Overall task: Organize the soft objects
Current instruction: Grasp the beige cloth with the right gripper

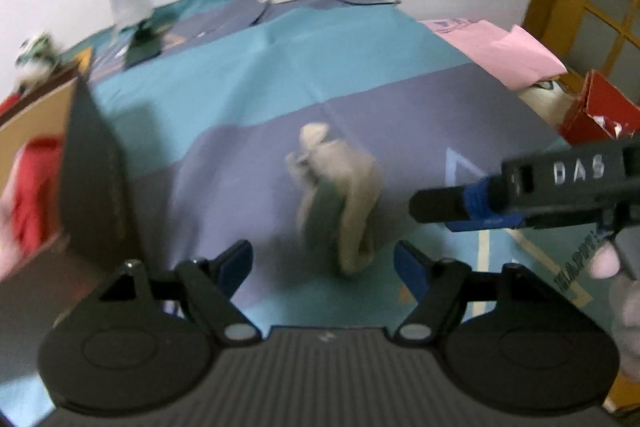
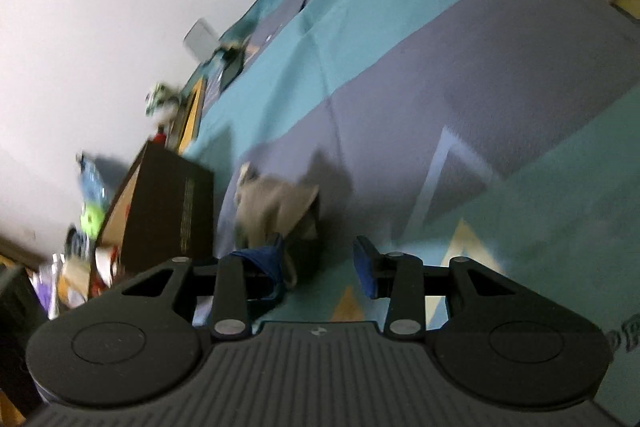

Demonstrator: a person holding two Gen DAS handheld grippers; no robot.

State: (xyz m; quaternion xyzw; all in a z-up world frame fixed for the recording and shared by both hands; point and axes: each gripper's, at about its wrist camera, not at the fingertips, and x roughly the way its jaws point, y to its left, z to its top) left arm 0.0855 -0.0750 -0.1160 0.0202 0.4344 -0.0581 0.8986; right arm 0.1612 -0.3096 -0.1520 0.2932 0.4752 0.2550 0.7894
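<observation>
Both your grippers are converging on the beige sock (image 1: 340, 195), which lies crumpled on the grey-purple band of the striped cloth (image 1: 248, 67).

Left gripper (image 1: 323, 263): jaws wide, nothing between them. The sock sits dead ahead, just beyond the tips, its near end roughly centred in the gap. Its long axis runs away from you along the pointing line, slightly tilted, so a straight push forward and down would straddle it lengthwise.

Right gripper (image 2: 320, 263): jaws partly apart, pads not pressing on anything that I can see. From this side the sock (image 2: 276, 207) lies ahead and left of centre, just beyond the left finger (image 2: 260, 263). In the left view that gripper (image 1: 436, 205) comes in from the right, near the sock but apart from it.

My read: left is better lined up, right needs to shift left. The dark box (image 2: 168, 203) stands just left of the sock; it looks like the likely drop-off. Frames are blurred, so I can't tell contact exactly.
</observation>
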